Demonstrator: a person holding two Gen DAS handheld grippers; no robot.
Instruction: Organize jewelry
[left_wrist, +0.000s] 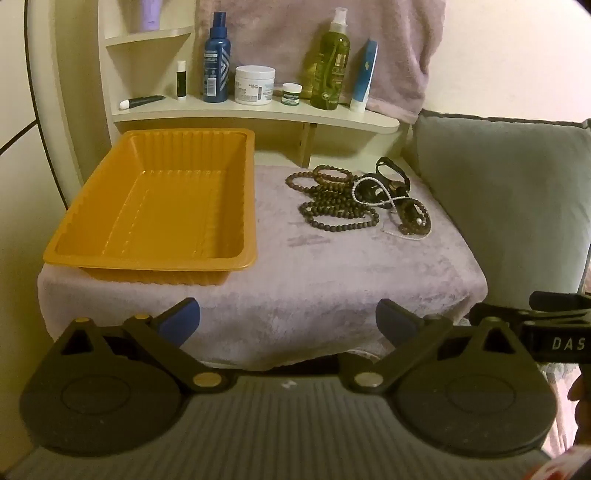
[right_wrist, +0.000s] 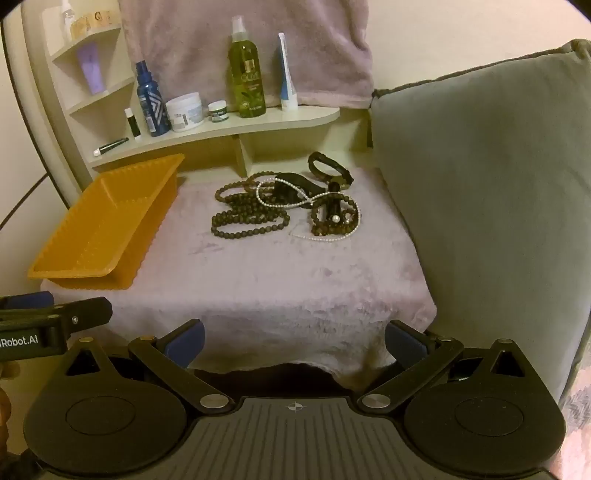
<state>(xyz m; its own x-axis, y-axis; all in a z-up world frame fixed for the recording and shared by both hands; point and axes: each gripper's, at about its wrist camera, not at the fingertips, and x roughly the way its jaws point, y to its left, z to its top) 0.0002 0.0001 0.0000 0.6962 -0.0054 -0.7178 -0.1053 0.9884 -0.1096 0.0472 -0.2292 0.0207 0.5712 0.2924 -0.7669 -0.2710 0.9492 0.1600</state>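
**Jewelry heap lies ahead and right of the empty tray; both claws wait at the near edge**

At the left of the tabletop (left_wrist: 332, 280), which is draped in a pale plush cloth, sits the orange tray (left_wrist: 162, 206), with nothing in it; its long axis runs from the near edge back toward the shelf (left_wrist: 258, 110) of bottles and jars. The left claw (left_wrist: 288, 321) hangs short of the near edge, blue pads spread wide, holding nothing. From it the tray is ahead and to the left, the jewelry ahead and to the right.

Right of the tray, apart from it, lies the jewelry pile (right_wrist: 284, 203), toward the far right part of the cloth and near the grey cushion (right_wrist: 480, 203). The right claw (right_wrist: 293, 341) is likewise spread wide and empty, short of the near edge. The pile sits almost straight ahead of it, so by my reading the right claw is the better placed to reach in, and the tray would then lie to its left.

The pile is hard to untangle by eye. Dark bead strands (right_wrist: 243, 218) coil on its left, a white pearl string (right_wrist: 291, 197) loops across the middle, and a black strap (right_wrist: 328, 168) curls at the back. Where one piece ends and the next begins, I cannot tell, nor how many pieces there are. Each claw shows only as a cut-off sliver in the other's view.
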